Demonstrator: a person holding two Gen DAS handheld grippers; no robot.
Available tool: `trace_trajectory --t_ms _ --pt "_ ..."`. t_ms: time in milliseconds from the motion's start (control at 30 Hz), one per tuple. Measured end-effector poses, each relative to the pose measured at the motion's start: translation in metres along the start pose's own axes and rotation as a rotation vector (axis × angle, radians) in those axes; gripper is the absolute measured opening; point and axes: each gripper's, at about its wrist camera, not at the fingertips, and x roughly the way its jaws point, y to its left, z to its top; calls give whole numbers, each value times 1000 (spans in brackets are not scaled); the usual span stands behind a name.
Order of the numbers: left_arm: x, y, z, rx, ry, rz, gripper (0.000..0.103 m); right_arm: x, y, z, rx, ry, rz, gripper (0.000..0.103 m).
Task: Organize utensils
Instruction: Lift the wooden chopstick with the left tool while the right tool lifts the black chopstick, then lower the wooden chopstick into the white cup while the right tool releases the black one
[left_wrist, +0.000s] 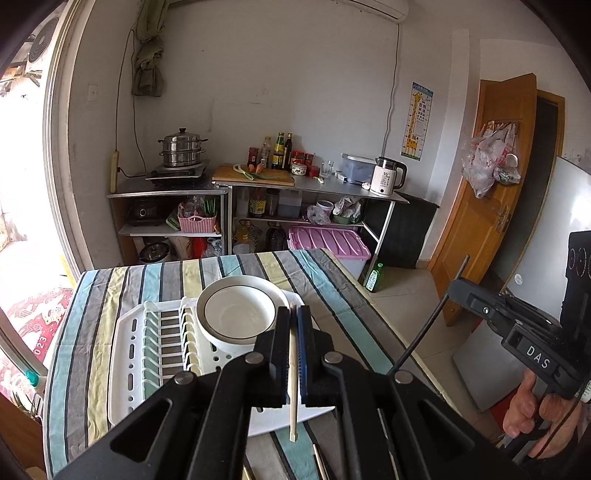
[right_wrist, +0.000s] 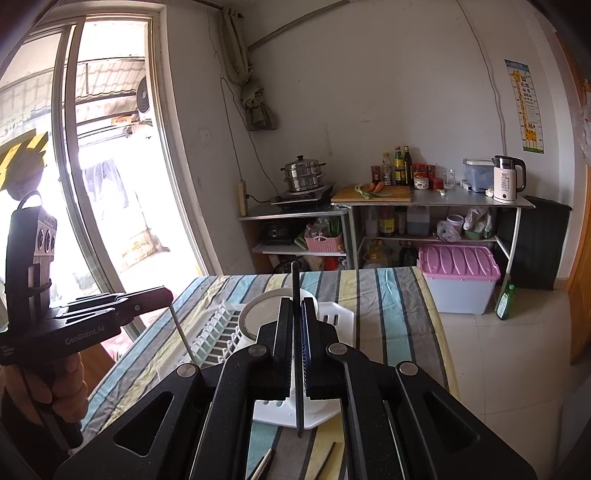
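I see the counter (left_wrist: 110, 295) with its striped cloth filling the lower centre of both views. Its far edge runs across mid-frame, and in the left wrist view its right edge drops diagonally to bare floor tiles at lower right, with open room there. To the left of the counter a tall sliding window fills the frame's left side.

One white dish rack (left_wrist: 129, 350) lies at the counter's middle, its near edge tucked under my jaws. One white bowl with a dark rim (left_wrist: 236, 314) sits on the rack's far right part, just above the fingertips.

My left hand-held gripper (left_wrist: 294, 345) is clamped on one pale wooden chopstick (left_wrist: 293, 413), which stands near upright in the frame, its lower end hanging over the rack's near edge and the cloth. My right hand-held gripper (right_wrist: 296, 336) is clamped on one black chopstick (right_wrist: 298, 406), upright too, its tip above the rack's near edge. Both grippers hang above the counter, well apart from each other, each showing at the side of the other's view.

At the bottom edge, about two more chopsticks (right_wrist: 264, 463) lie on the cloth; I cannot tell more.
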Motion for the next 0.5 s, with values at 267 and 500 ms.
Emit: trace_trajectory --t_ms 267,500 --pt "34 -6 28 -12 -3 -23 4 14 0 28 -12 -36 14 4" --pt "57 -7 35 -29 -10 -55 4 39 -7 26 3 -20 20 4"
